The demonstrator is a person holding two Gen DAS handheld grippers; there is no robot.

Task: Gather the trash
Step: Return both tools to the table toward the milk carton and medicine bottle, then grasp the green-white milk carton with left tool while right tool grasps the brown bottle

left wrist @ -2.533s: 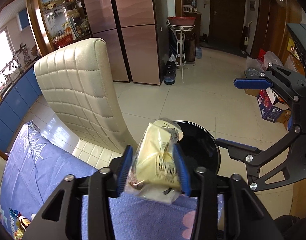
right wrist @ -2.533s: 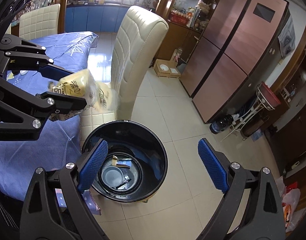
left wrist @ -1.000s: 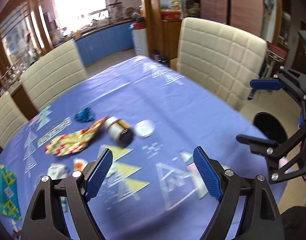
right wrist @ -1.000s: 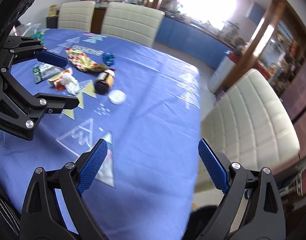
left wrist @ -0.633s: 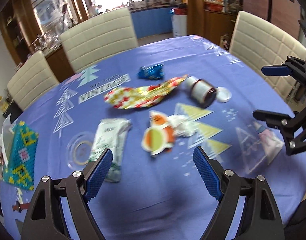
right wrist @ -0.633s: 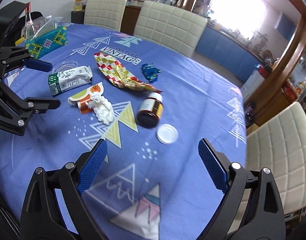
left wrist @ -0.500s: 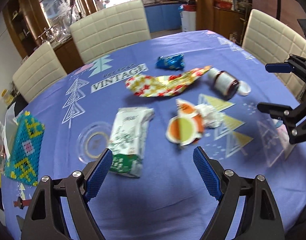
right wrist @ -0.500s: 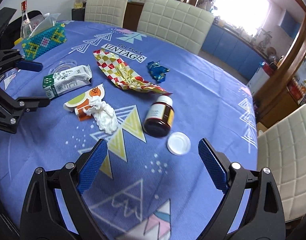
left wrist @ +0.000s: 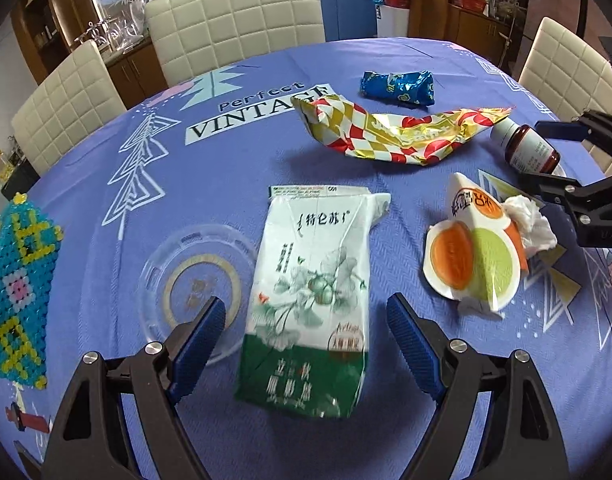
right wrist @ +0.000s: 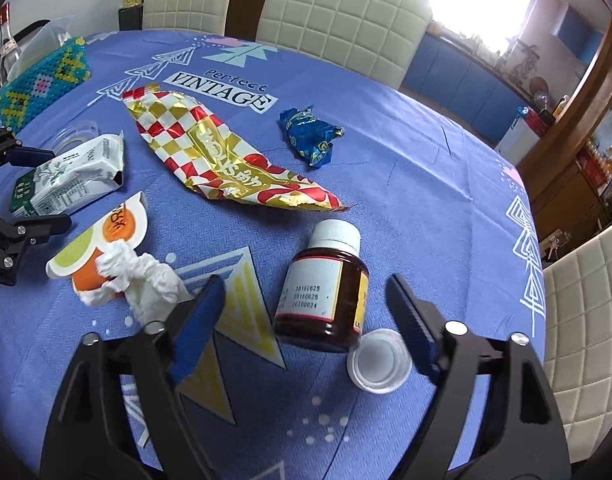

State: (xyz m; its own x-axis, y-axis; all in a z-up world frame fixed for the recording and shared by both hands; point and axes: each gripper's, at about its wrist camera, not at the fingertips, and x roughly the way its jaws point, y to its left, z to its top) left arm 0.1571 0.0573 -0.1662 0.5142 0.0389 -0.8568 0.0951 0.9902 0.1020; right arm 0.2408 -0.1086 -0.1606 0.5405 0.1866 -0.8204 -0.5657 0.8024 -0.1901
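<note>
My left gripper point(left wrist: 306, 340) is open, its fingers on either side of the near end of a green and white milk carton point(left wrist: 314, 292) lying flat on the blue tablecloth point(left wrist: 209, 184). My right gripper point(right wrist: 306, 316) is open around a brown medicine bottle point(right wrist: 326, 284) lying on its side, next to a white cap point(right wrist: 380, 361). Other trash lies between: a red and gold wrapper point(left wrist: 394, 132), a blue wrapper point(left wrist: 398, 88), an orange and green cup lid point(left wrist: 474, 252) and a crumpled tissue point(right wrist: 145, 280).
A clear plastic lid point(left wrist: 193, 280) lies left of the carton. A beaded tissue box point(left wrist: 17, 280) stands at the table's left edge. Cream chairs point(left wrist: 233, 12) ring the table. A glass bottle point(right wrist: 5, 40) stands at the far left.
The left gripper, earlier shut on a yellow packet above the black bin, is now open and empty. Both grippers swung back to the table and moved in close over the trash.
</note>
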